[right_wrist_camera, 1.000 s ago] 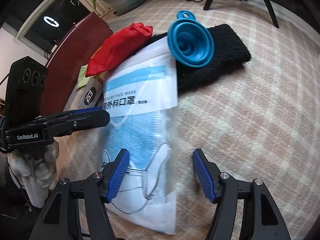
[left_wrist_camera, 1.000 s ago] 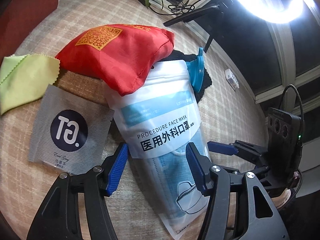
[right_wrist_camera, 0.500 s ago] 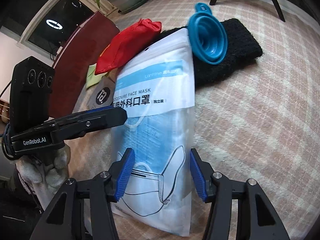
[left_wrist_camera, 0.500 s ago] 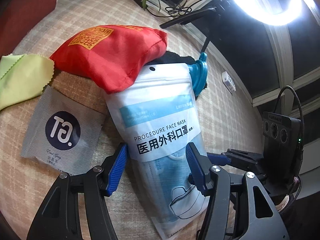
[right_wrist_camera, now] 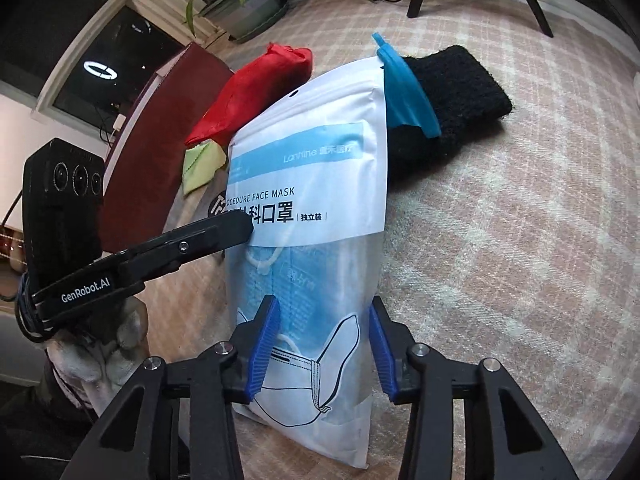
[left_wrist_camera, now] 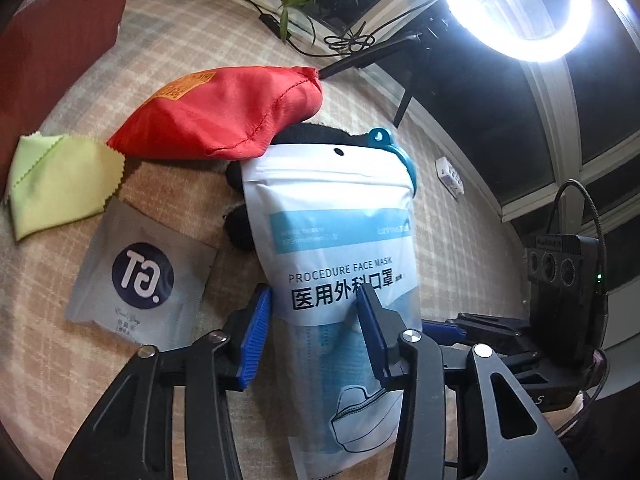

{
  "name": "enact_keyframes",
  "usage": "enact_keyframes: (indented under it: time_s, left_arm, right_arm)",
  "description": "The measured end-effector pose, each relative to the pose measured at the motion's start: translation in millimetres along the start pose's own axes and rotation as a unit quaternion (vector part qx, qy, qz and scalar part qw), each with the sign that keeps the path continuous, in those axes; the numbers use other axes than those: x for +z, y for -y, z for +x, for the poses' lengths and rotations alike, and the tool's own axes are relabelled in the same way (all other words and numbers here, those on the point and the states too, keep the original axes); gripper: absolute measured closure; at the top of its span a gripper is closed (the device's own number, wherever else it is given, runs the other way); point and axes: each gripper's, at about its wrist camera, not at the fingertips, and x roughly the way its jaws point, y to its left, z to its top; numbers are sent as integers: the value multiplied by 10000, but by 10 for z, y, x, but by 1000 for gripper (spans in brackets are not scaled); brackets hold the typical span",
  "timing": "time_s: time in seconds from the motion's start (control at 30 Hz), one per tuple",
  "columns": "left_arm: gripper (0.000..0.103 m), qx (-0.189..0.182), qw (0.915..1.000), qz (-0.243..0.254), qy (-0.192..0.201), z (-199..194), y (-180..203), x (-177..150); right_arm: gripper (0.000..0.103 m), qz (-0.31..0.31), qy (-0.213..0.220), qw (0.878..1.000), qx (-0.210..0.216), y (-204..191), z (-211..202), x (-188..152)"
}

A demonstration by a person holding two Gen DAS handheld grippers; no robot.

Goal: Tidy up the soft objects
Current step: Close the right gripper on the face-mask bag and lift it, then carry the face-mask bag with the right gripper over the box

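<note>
White-and-blue plastic face-mask pouch [right_wrist_camera: 316, 200] was straddled by both grippers above plaid cloth surface [right_wrist_camera: 520, 240], top edge against black knitted cloth [right_wrist_camera: 460, 88]. Left gripper [left_wrist_camera: 312, 320] jaws, just narrowed, were pressed onto pouch; right gripper [right_wrist_camera: 324, 336] jaws, likewise narrowed, were clamped onto lower end.

Both grippers' fingers [left_wrist_camera: 256, 334] just closing (angled downward)

A ring light [left_wrist_camera: 516, 4] glares white at the far right. Fisheye bending darkens every corner. Near things stay sharp.
</note>
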Motion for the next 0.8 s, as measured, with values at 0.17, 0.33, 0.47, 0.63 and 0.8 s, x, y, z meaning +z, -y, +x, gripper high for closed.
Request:
enact_keyframes:
  time_s: [0.17, 0.33, 0.47, 0.63, 0.8]
  left_arm:
    - [64, 8, 10000, -25, 17, 36, 21, 21]
    - [64, -11, 9999, 54, 127, -50, 66, 84]
    - [65, -134, 9994, 65, 298, -180, 110, 176]
    - [65, -195, 9981, 171, 551, -372, 168, 290]
    - [65, -265, 9963, 79, 818, -608, 115, 426]
  right_arm:
    - [65, 149, 30, 9999, 82, 62, -4, 9]
    - [67, 139, 122, 9997, 131, 33, -123, 50]
    - [72, 98, 276, 9994, 160, -3, -303, 100]
    - [76, -9, 405, 9990, 204, -165, -438, 236]
    - [78, -216, 561, 9979, 224, -419, -575, 372]
